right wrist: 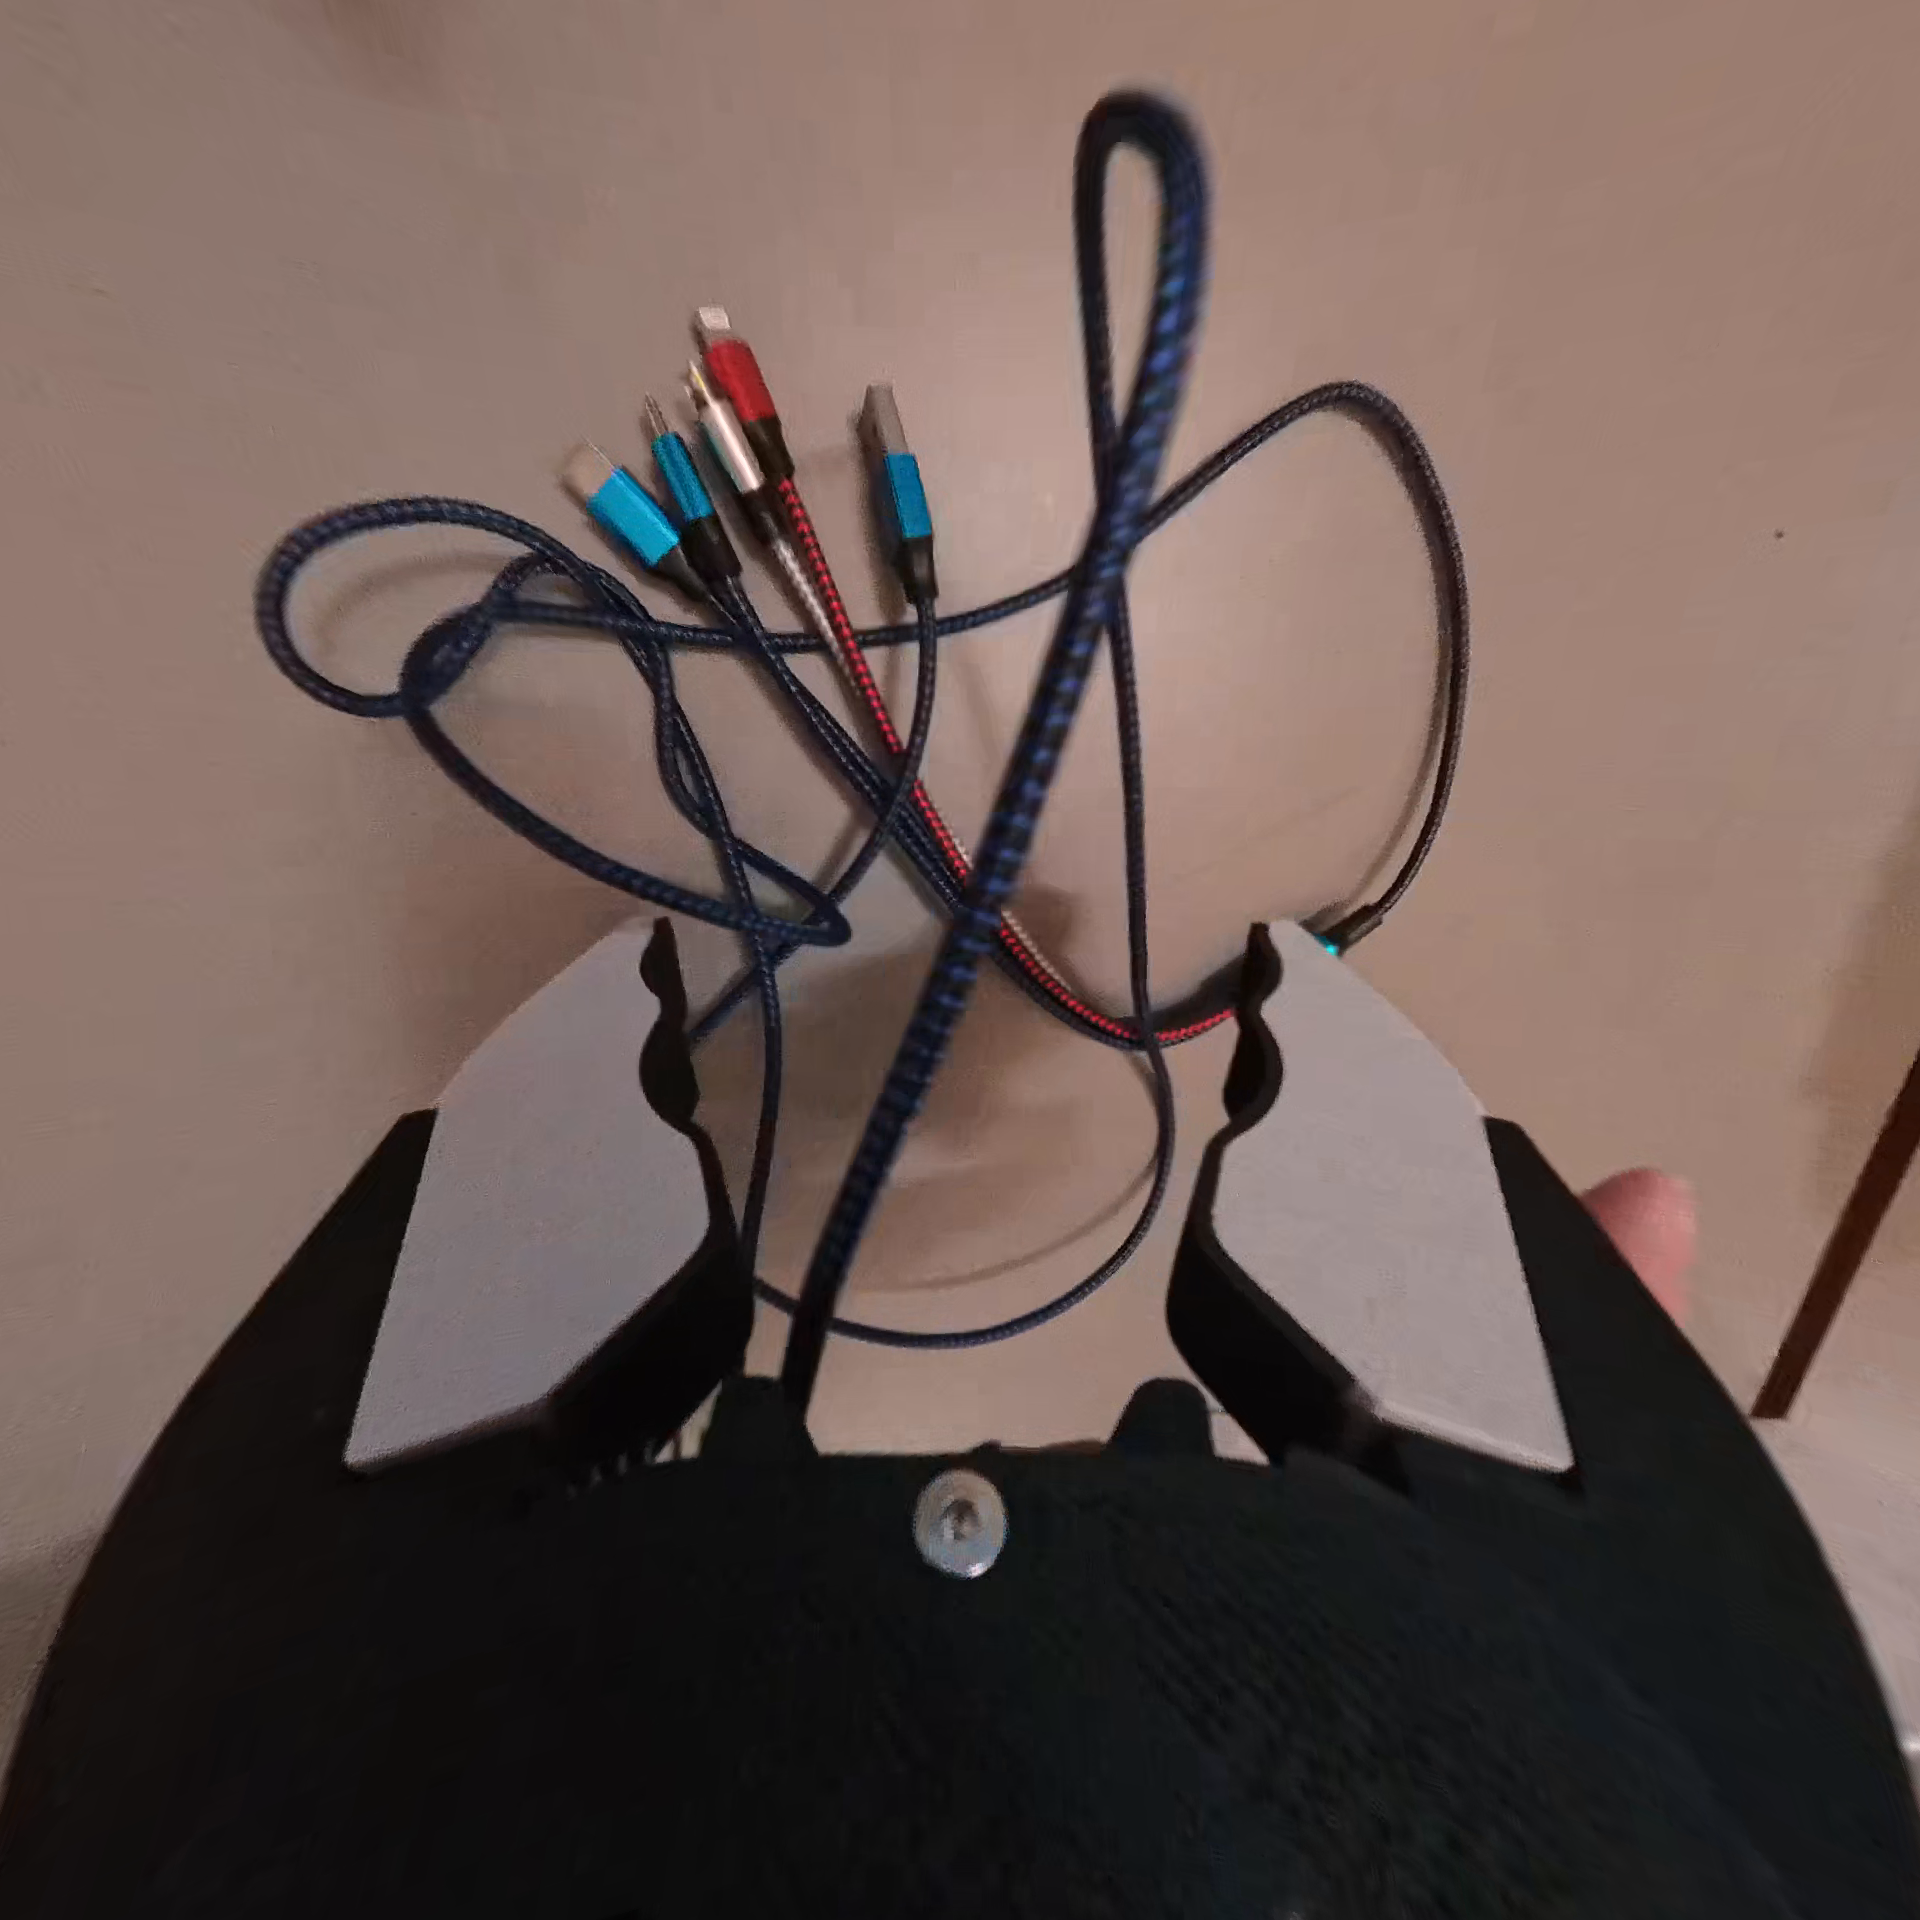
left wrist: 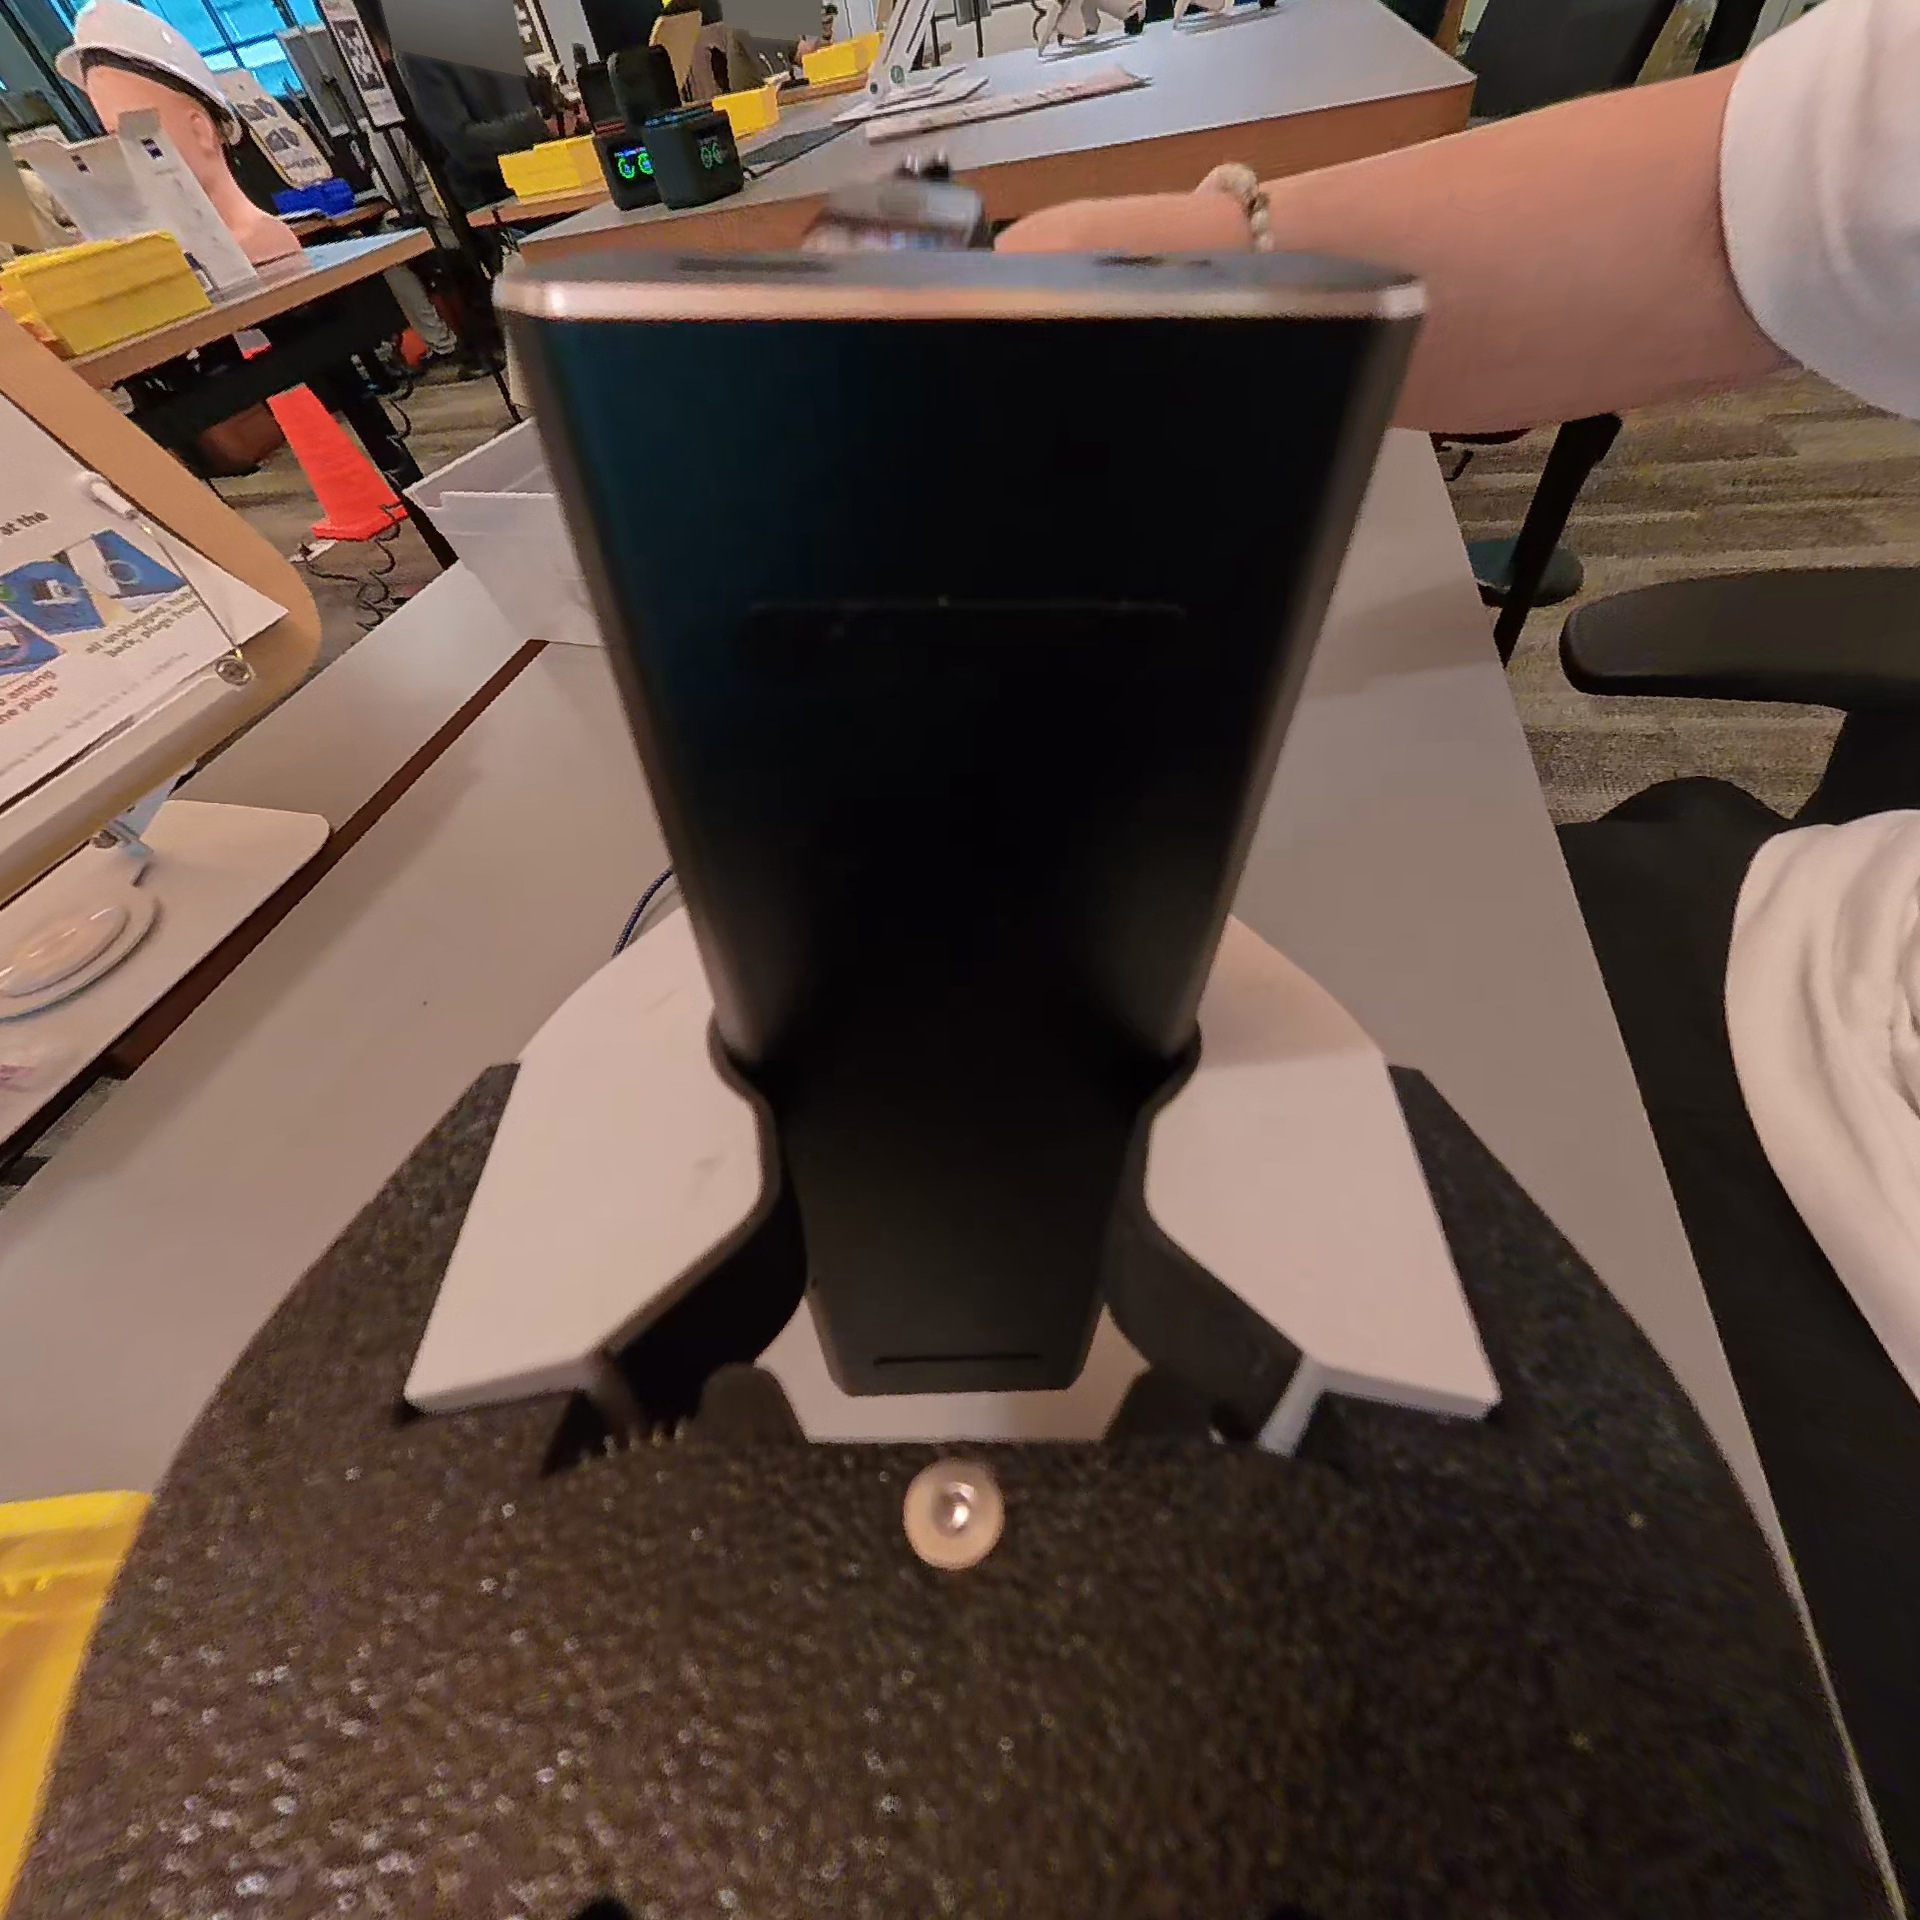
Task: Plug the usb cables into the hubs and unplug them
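Left wrist view: hub [left wrist: 956, 831] in left gripper [left wrist: 954, 1049]

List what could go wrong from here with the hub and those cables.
1. The cables lie crossed and looped; lifting the blue USB plug may drag the other plugs along.
2. A thick blue cable runs between the open right gripper fingers, so closing could pinch it.
3. The left gripper holds the hub at its lower part; pushing a plug into the top could tilt it.

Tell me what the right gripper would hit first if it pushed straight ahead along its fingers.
The open right gripper would likely first meet the thick blue-black braided cable already running between its fingers, then the tangle of thinner cables and the tabletop beyond. Depth is unclear.
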